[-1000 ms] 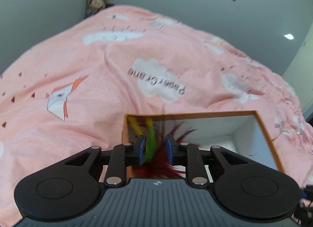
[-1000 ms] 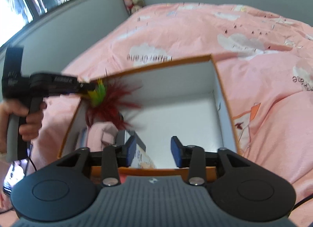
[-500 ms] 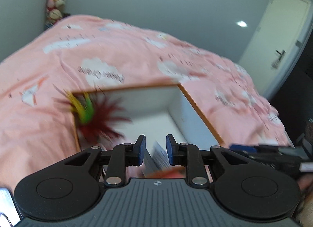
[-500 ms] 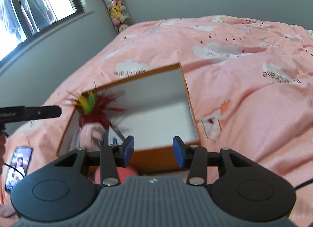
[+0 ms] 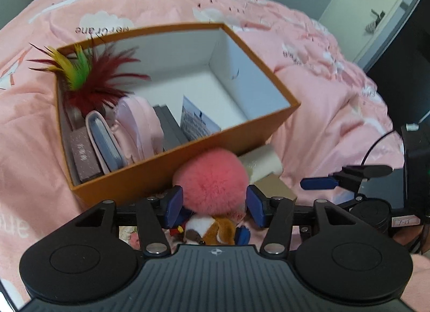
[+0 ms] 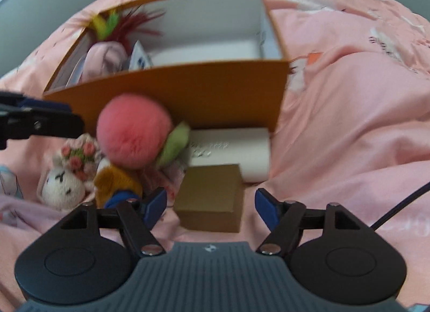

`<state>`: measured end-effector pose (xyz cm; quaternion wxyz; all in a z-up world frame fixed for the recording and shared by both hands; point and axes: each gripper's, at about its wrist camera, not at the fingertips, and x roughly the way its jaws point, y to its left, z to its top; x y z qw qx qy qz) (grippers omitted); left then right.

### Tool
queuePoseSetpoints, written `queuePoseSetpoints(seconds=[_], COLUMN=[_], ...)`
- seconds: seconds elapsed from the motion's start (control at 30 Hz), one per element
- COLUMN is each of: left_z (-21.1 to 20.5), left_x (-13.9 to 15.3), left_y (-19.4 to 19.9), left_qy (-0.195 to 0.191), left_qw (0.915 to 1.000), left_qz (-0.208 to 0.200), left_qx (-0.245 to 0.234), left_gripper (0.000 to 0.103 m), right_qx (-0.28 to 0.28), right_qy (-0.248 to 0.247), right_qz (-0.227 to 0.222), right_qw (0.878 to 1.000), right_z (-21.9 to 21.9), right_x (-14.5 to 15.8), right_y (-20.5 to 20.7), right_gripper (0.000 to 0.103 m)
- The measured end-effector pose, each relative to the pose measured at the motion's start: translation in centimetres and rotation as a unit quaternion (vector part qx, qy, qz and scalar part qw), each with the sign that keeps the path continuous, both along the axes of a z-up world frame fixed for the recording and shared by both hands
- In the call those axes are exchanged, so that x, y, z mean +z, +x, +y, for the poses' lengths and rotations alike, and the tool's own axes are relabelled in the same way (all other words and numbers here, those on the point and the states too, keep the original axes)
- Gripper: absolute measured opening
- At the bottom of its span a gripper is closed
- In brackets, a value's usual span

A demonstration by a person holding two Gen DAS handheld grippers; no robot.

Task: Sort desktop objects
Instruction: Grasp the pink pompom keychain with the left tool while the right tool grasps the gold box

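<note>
orange box [image 5: 188,156]: 1 | small boxes outside: 2 | left gripper [image 5: 213,205], right gripper [image 6: 211,204]: jaws opening, nothing clamped

Fluffy pink pompom [image 5: 211,179] against orange box [image 5: 172,161], tan box [image 6: 212,197] nearby

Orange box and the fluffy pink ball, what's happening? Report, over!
Left gripper opening around fluffy pink pompom, not pressing. Right gripper opening over small brown cardboard box, nothing held. Orange box partly filled, nothing blocking.

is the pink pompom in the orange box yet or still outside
Outside. The pink pompom lies on the bedspread against the front wall of the orange box.
</note>
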<state>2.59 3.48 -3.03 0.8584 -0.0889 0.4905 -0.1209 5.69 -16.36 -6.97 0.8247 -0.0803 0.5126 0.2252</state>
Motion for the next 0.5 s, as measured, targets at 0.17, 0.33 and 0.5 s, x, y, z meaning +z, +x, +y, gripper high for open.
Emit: queuePoseSetpoints(seconds=[0.17, 0.33, 0.5], left_z=[-1.1, -1.0, -0.4], left_x=[-0.8, -1.4, -1.6], left_y=[0.2, 0.7, 1.0], left_qy=[0.024, 0.019, 0.013], left_qw=[0.9996, 0.9997, 0.9998], left_qz=[0.004, 0.014, 0.016], left_qx=[-0.016, -0.011, -0.002], left_gripper=[0.063, 0.064, 0.064], right_qx=[0.017, 0.005, 0.010], right_qy=[-0.024, -0.032, -0.045], right_qz=[0.031, 0.047, 0.045], right_qw=[0.999, 0.998, 0.998], right_z=[1.0, 0.9, 1.0], right_x=[-1.6, -3.2, -3.5], right_y=[0.3, 1.2, 1.2], right_gripper=[0.075, 0.073, 0.069])
